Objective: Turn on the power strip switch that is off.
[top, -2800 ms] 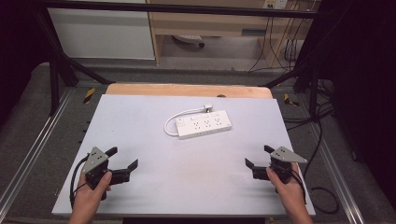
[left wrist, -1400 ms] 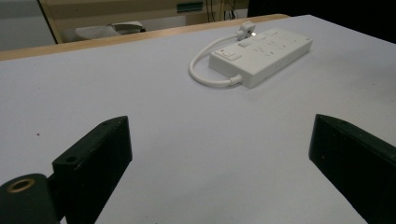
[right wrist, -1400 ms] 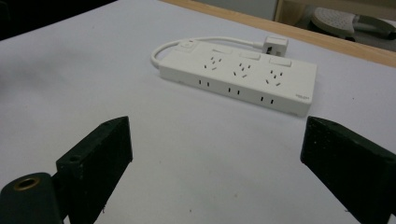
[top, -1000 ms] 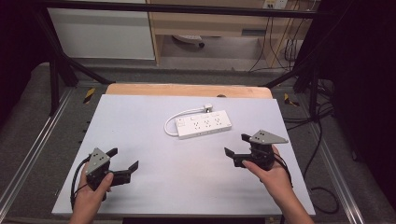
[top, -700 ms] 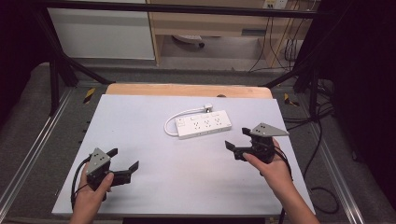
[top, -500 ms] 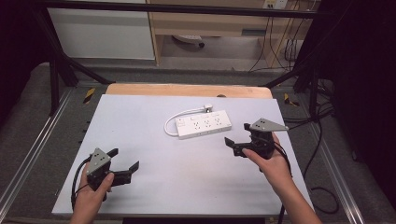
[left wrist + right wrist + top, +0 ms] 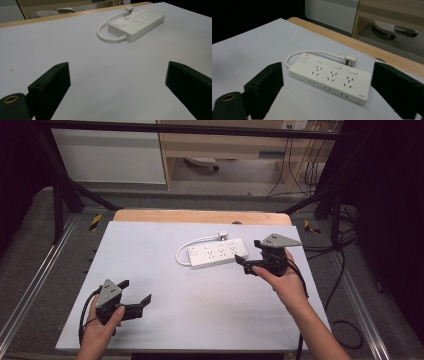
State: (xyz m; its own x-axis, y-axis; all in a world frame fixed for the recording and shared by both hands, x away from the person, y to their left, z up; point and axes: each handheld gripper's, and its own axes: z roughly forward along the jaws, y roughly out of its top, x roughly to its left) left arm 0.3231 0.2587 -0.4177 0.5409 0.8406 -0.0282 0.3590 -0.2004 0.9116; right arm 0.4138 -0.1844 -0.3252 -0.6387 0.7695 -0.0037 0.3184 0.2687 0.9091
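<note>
A white power strip lies flat on the pale surface, toward the far edge and a little right of the middle, well clear of every corner. It is a long, flat-topped block with rounded ends. In the right gripper view its top carries three groups of socket holes in a row, each with a small rectangular rocker behind it, and more slots run along the near side wall. At one end sits a larger square switch with a small red mark beside it. From that end a short white cable loops out, curves round the back of the strip and ends in a white plug lying on the surface just beside the far long side. The strip sits slightly askew to the surface's edges.

The right gripper hovers just beside the strip's right end, its jaws pointing along the strip; they stand wide apart and have just been closing a little, with nothing between the pads and the strip ahead of them, untouched. The left gripper rests near the near left corner, well apart from the strip, jaws spread wide over bare surface and gripping nothing.

A wooden strip borders the far edge.
</note>
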